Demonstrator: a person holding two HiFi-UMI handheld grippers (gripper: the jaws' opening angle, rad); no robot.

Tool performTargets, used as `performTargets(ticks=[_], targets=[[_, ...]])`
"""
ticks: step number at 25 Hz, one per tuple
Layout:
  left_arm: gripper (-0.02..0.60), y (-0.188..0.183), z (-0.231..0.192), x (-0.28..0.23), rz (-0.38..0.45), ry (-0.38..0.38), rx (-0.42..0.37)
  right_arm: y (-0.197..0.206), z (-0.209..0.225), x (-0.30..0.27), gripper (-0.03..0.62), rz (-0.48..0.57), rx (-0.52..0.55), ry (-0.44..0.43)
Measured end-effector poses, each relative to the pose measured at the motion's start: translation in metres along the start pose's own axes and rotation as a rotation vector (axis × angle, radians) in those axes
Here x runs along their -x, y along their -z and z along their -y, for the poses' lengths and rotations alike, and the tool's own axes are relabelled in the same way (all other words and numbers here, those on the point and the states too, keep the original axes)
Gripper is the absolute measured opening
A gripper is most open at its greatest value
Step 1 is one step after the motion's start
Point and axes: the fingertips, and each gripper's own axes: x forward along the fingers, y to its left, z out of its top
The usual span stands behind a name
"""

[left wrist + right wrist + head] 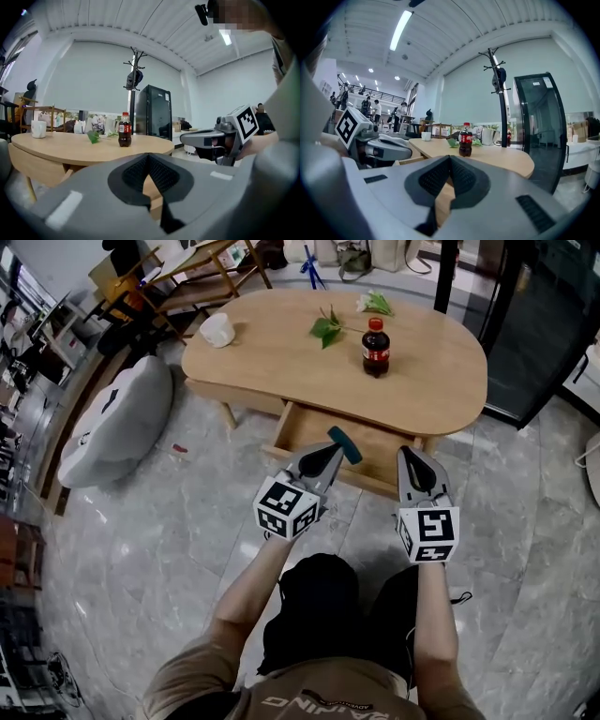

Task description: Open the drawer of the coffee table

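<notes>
The oval wooden coffee table [281, 357] has its drawer [375, 463] pulled out toward me, wood-coloured inside. My left gripper [328, 452] hovers over the drawer's front, shut with nothing between its pads [161, 177]. A small teal object [344, 444] shows just past its tips; contact cannot be told. My right gripper [413, 456] hangs beside it over the drawer's right front, also shut and empty [450, 163]. Each gripper view shows the other gripper: the right gripper [206, 139] and the left gripper [389, 147].
On the tabletop stand a cola bottle [376, 348], a white cup [217, 330], green leaves [326, 329] and a flower [375, 304]. A grey cushion [117, 423] lies on the floor at left. A black glass cabinet [544, 324] stands at right, a wooden chair [202, 273] behind.
</notes>
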Motion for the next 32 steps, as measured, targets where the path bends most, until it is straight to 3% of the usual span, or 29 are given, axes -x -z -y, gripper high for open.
performTargets(ticks=[4, 10, 19, 22, 26, 32], targets=[[0.006, 0.016, -0.012, -0.006, -0.035, 0.022, -0.004, 0.001, 0.004, -0.012, 0.005, 0.004, -0.02, 0.014], [0.006, 0.015, -0.035, -0.011, -0.062, 0.014, 0.057, 0.002, 0.016, -0.028, 0.005, -0.016, -0.073, 0.037], [0.006, -0.048, -0.028, -0.002, -0.17, 0.037, 0.092, -0.057, 0.005, -0.021, 0.005, -0.054, -0.152, -0.017], [0.006, -0.087, -0.02, 0.014, -0.212, 0.029, 0.086, -0.1, 0.006, -0.012, 0.005, -0.102, -0.175, -0.038], [0.006, -0.167, -0.012, 0.04, -0.215, 0.025, 0.055, -0.172, 0.011, 0.012, 0.005, -0.127, -0.17, -0.037], [0.006, -0.271, -0.005, 0.08, -0.211, -0.011, 0.098, -0.265, 0.014, 0.05, 0.005, -0.181, -0.135, -0.082]])
